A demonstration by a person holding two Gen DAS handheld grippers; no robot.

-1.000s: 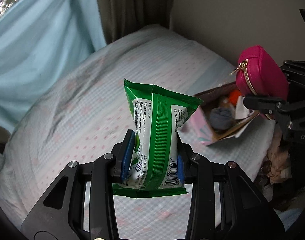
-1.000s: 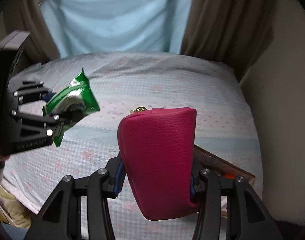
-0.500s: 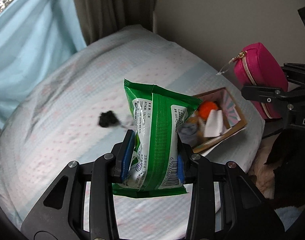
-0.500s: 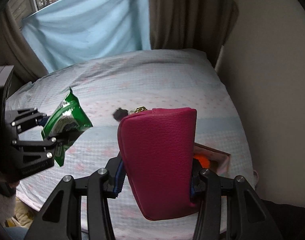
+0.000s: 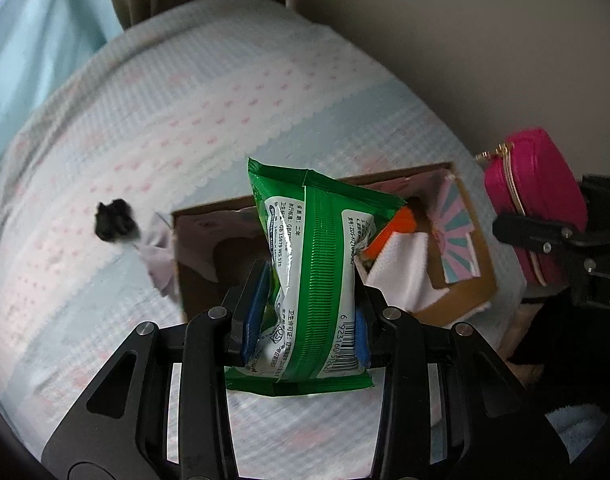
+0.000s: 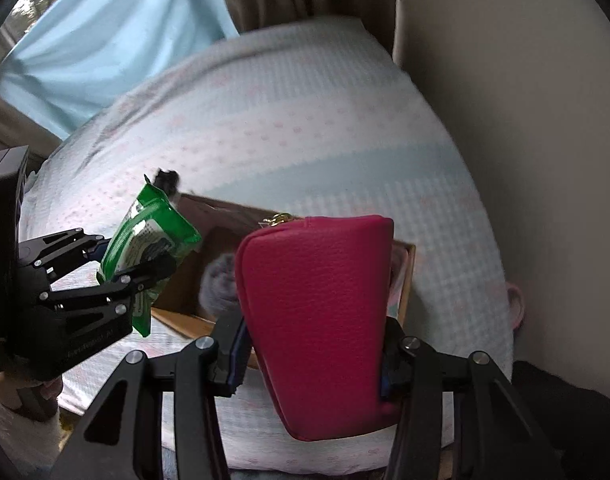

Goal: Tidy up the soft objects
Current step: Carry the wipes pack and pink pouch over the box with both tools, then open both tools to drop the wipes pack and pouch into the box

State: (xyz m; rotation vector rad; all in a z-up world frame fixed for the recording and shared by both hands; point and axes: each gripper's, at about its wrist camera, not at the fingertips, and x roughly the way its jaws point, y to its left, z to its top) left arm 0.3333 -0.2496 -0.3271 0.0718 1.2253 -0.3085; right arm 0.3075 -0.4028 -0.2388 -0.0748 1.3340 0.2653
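Two soft things held up over the box on the bed

My left gripper (image 5: pixel 305 320) squeezes a shiny green wet-wipes pack (image 5: pixel 317 280), standing tall, its top end up. My right gripper (image 6: pixel 313 360) pinches a pink zip pouch (image 6: pixel 321 320), also upright. Both hang above the open cardboard box (image 5: pixel 477 240) by the bed's (image 5: pixel 185 120) wall-side edge.

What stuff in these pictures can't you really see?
- Cardboard box contents: left wrist view, hidden behind the green packet.
- Box again: right wrist view, pink pouch covers its middle.
- Black thing on the bed: motion-blurred, unidentifiable.
- Packet's print: too small to read.
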